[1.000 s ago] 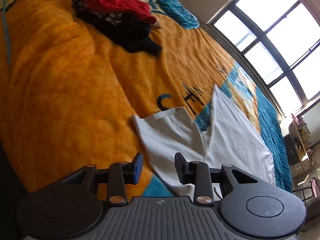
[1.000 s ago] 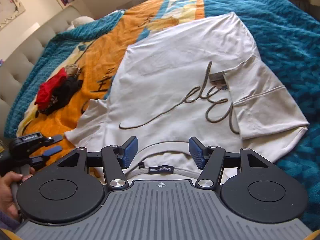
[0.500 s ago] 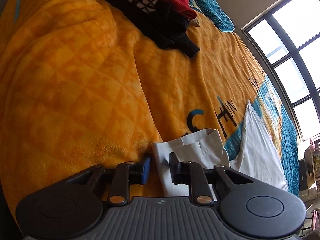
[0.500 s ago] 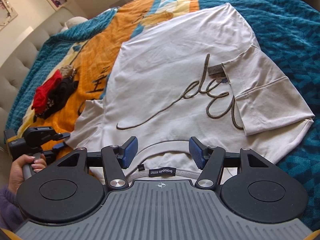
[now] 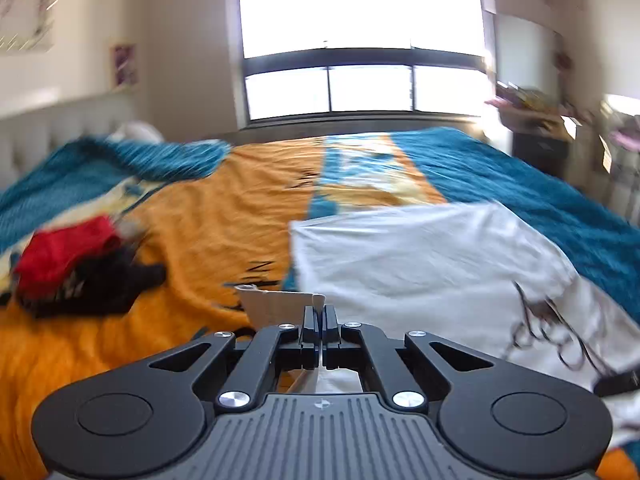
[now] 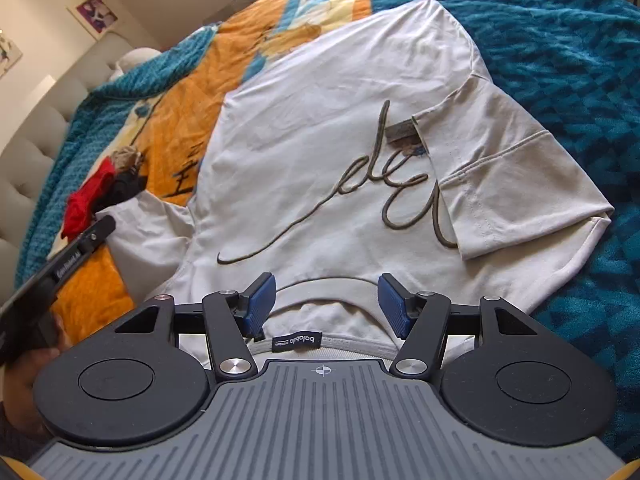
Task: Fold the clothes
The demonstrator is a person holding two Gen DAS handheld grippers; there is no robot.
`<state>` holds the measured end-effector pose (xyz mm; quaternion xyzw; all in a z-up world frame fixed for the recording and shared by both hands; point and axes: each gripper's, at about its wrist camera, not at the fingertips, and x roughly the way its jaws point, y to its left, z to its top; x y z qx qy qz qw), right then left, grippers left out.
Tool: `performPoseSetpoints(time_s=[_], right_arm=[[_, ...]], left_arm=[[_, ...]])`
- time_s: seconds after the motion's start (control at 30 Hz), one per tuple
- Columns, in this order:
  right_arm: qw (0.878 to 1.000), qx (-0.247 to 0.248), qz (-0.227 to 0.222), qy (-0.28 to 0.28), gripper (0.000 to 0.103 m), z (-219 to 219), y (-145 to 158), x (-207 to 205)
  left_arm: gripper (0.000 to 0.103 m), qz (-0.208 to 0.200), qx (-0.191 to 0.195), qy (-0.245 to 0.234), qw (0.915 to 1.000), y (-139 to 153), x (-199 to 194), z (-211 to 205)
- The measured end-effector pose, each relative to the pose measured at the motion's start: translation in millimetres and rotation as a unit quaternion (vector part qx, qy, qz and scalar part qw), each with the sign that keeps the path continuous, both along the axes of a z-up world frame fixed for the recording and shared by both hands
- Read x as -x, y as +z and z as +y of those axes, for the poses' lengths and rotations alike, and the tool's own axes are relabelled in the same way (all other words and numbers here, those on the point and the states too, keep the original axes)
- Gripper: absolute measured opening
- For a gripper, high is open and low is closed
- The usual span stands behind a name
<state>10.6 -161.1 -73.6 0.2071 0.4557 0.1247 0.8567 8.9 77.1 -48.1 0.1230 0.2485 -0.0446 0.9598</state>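
Note:
A white T-shirt (image 6: 328,128) with dark cursive lettering lies spread face up on the bed, its right sleeve (image 6: 520,184) folded in over the chest. My left gripper (image 5: 320,314) is shut on the shirt's left sleeve (image 5: 280,308) and holds its cuff lifted off the blanket. The same sleeve (image 6: 148,236) shows in the right wrist view, with the left gripper's black body (image 6: 56,276) beside it. My right gripper (image 6: 325,304) hovers open over the collar (image 6: 320,320), nothing between its blue pads (image 6: 260,300).
A pile of red and black clothes (image 5: 76,268) lies on the orange part of the blanket (image 5: 224,220), left of the shirt. Teal blanket (image 6: 560,40) surrounds the shirt's right side. A padded headboard (image 6: 36,140) and a window (image 5: 360,40) border the bed.
My left gripper has closed on the left sleeve's cuff and swung up and round, lifting it. The right gripper has barely moved and stays open over the collar.

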Motion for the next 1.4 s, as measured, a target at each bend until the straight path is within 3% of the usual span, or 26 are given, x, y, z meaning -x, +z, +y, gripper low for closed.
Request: performPoseSetpoints(time_s=[0.03,0.07,0.1,0.13,0.2,0.27,0.33,0.4,0.47,0.5,0.57,0.6,0.63,0.73,0.83,0.9,0.93,0.97,1.03,1.1,1.17,1.27,1.33,1.4], right_arm=[[1.0,-0.002,0.0,-0.002,0.063,-2,0,0],[1.0,-0.004,0.0,-0.004,0.063,-5,0,1],[1.0,-0.007,0.001,-0.006,0.063,-7,0,1],[1.0,-0.009,0.001,-0.007,0.063,-10,0,2],[1.0,-0.015,0.001,-0.01,0.063,-17,1,3],[1.0,-0.024,0.001,-0.016,0.063,-24,2,5],[0.999,-0.032,0.002,-0.023,0.063,-30,2,4],[0.999,-0.037,0.002,-0.03,0.063,-35,2,4],[0.999,-0.039,-0.001,-0.037,0.063,-39,2,6],[0.998,-0.042,0.0,-0.039,0.063,-40,1,6],[0.998,-0.048,0.002,-0.041,0.063,-41,1,7],[0.998,-0.048,0.002,-0.039,0.063,-41,1,8],[0.998,-0.047,0.002,-0.037,0.063,-40,2,9],[0.999,-0.04,-0.003,-0.034,0.063,-39,4,12],[0.999,-0.038,-0.003,-0.037,0.063,-39,4,12],[0.998,-0.039,0.0,-0.039,0.063,-39,3,12],[0.998,-0.039,0.0,-0.038,0.063,-38,3,11],[0.999,-0.04,0.0,-0.036,0.063,-38,3,12],[0.999,-0.04,0.002,-0.036,0.063,-38,3,12],[0.998,-0.04,0.004,-0.04,0.063,-39,1,12],[0.998,-0.04,0.005,-0.043,0.063,-40,0,13],[0.998,-0.035,0.011,-0.053,0.063,-45,-4,11],[0.998,-0.034,0.013,-0.057,0.063,-49,-6,10],[0.997,-0.033,0.011,-0.067,0.063,-56,-5,13]], left_arm=[[0.006,0.027,-0.023,-0.026,0.999,-7,4,-14],[0.018,0.062,-0.038,-0.046,0.9963,-16,7,-25],[0.019,0.097,-0.053,-0.065,0.9918,-25,10,-36],[0.02,0.115,-0.04,-0.068,0.9902,-27,14,-34],[0.034,0.139,0.009,-0.061,0.9884,-24,23,-21],[0.048,0.141,0.09,-0.016,0.9858,-12,30,8],[0.049,0.133,0.179,0.051,0.9734,-2,32,45],[0.052,0.12,0.257,0.126,0.9507,0,27,82],[0.052,0.129,0.316,0.19,0.9206,-10,15,115],[0.052,0.141,0.342,0.214,0.9041,-18,6,128],[0.051,0.188,0.404,0.243,0.8617,-37,-7,148],[0.051,0.205,0.422,0.249,0.8473,-43,-10,151],[0.051,0.215,0.431,0.251,0.8395,-48,-12,151],[0.051,0.228,0.442,0.241,0.8335,-55,-15,146],[0.049,0.242,0.476,0.241,0.8109,-69,-21,147],[0.04,0.244,0.499,0.246,0.7944,-76,-25,150],[0.029,0.244,0.509,0.249,0.7867,-79,-26,151],[0.009,0.24,0.518,0.249,0.7822,-80,-23,151],[0.001,0.228,0.534,0.248,0.7755,-78,-15,150],[0.0,0.206,0.514,0.266,0.7891,-70,-4,147],[0.0,0.192,0.495,0.289,0.7969,-66,5,149],[0.001,0.208,0.47,0.284,0.8096,-72,-2,151],[0.003,0.202,0.441,0.276,0.8299,-67,-2,146],[0.016,0.186,0.406,0.272,0.8523,-56,3,141]])
